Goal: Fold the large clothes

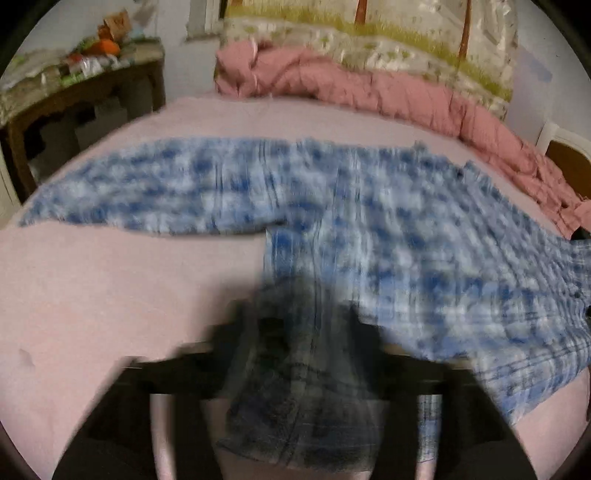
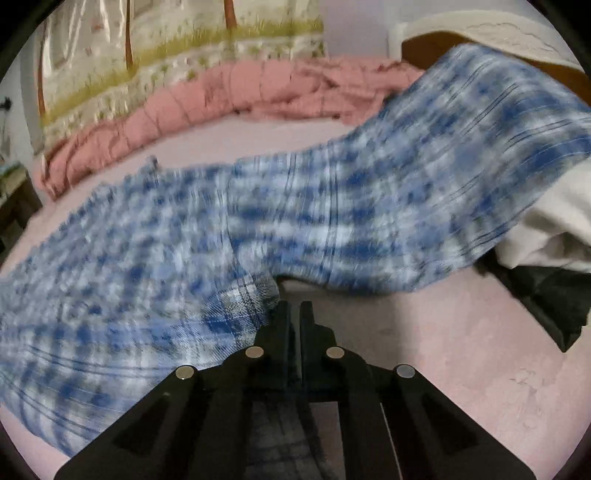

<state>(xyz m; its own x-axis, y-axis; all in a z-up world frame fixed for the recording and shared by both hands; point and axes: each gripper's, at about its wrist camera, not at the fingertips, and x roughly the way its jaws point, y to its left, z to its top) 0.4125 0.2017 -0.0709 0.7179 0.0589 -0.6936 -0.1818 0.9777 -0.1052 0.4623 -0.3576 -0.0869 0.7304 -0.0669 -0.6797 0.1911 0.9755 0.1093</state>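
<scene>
A blue and white plaid shirt [image 1: 369,206] lies spread across the pink bed sheet [image 1: 92,288], one sleeve stretched to the left. It also shows in the right wrist view [image 2: 295,221], with a sleeve lifted toward the upper right. My left gripper [image 1: 299,332] is blurred by motion; shirt fabric hangs between and over its fingers. My right gripper [image 2: 294,314] has its fingers pressed together on the shirt's edge, just above the sheet [image 2: 443,350].
A rolled pink quilt [image 1: 369,85] and a patterned pillow [image 1: 369,29] line the far side of the bed. A dark wooden table [image 1: 74,92] with clutter stands at left. White cloth [image 2: 546,229] and dark cloth [image 2: 546,295] lie at right.
</scene>
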